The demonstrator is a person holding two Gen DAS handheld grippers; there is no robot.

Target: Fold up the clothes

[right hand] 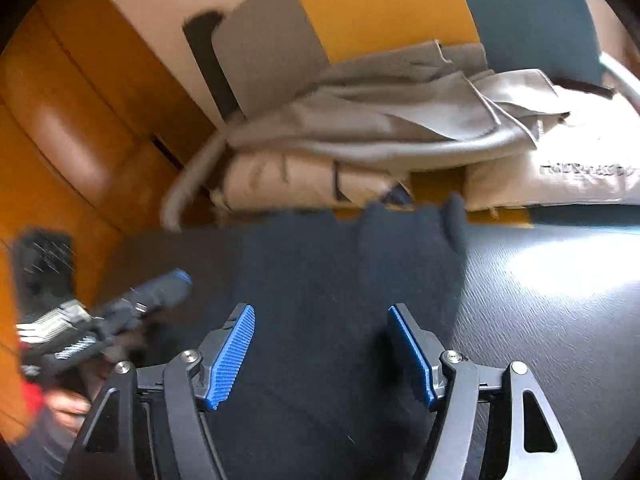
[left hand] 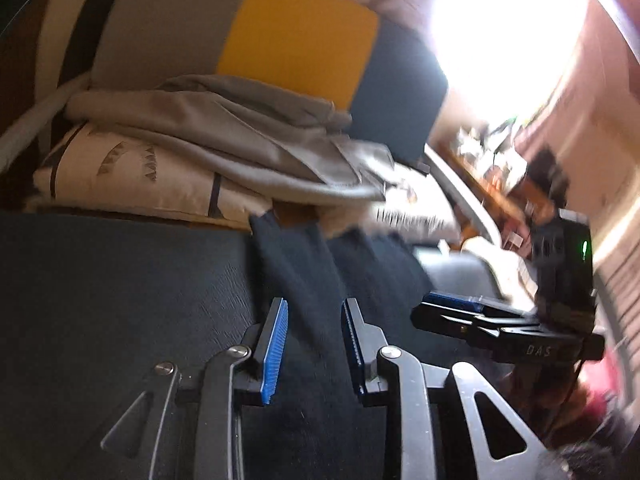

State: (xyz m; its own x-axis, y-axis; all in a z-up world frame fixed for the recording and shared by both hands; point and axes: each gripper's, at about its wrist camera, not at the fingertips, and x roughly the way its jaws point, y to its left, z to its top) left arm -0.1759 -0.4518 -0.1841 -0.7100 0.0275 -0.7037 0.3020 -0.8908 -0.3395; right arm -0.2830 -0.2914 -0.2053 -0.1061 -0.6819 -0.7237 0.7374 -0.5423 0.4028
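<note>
A dark navy garment (left hand: 312, 264) lies spread on a dark textured surface (left hand: 120, 280). In the left wrist view my left gripper (left hand: 314, 344) hovers low over it. Its blue pads (left hand: 276, 344) stand a narrow gap apart with a raised fold of the cloth running between them, and they do not visibly press on it. In the right wrist view my right gripper (right hand: 324, 356) is wide open above the same navy garment (right hand: 340, 280), holding nothing. Each gripper shows in the other's view: the right gripper (left hand: 448, 310) at the right, the left gripper (right hand: 168, 286) at the left, blurred.
Behind the garment a crumpled grey garment (right hand: 380, 120) lies on a cream patterned pillow (right hand: 280, 180), against a grey, yellow and blue cushion (left hand: 296, 32). A brown leather sofa arm (right hand: 80, 120) is at the left. A hand (right hand: 68, 404) holds the left gripper. A bright window (left hand: 500, 20) glares.
</note>
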